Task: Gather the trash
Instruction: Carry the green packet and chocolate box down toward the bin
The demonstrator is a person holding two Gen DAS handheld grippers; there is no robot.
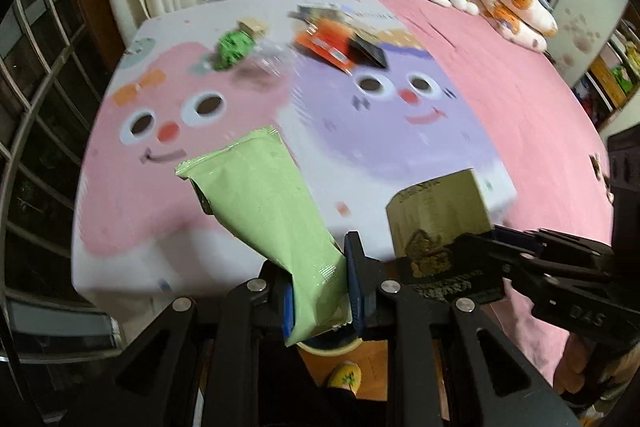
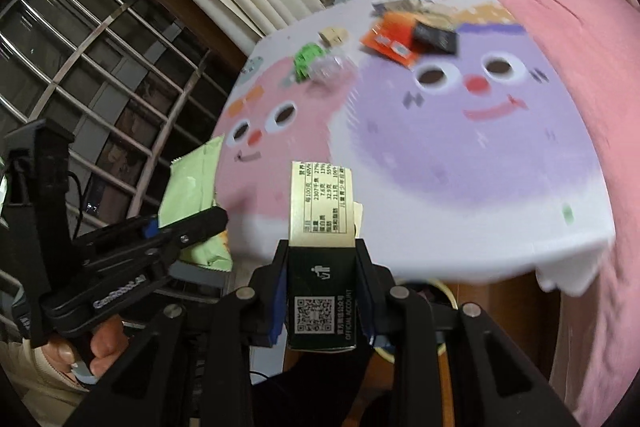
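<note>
My left gripper [image 1: 320, 267] is shut on the lower end of a pale green snack wrapper [image 1: 264, 199], which sticks up and away over the near edge of the cartoon mat [image 1: 152, 195]. My right gripper [image 2: 321, 251] is shut on a small box [image 2: 320, 203] with a gold printed top and a dark green base. In the left wrist view that box [image 1: 436, 211] and the right gripper [image 1: 480, 247] show at the right. The right wrist view has the green wrapper [image 2: 188, 187] and the left gripper [image 2: 188, 227] at its left. Both are lifted off the mat.
At the mat's far end lie a crumpled green piece [image 1: 234, 49], clear plastic [image 1: 272, 57], an orange packet [image 1: 324, 41], a black packet [image 1: 368, 51] and a beige box [image 1: 252, 26]. The pink bed [image 1: 500, 99] holds pillows. A cream rim [image 1: 328, 349] shows below my left gripper.
</note>
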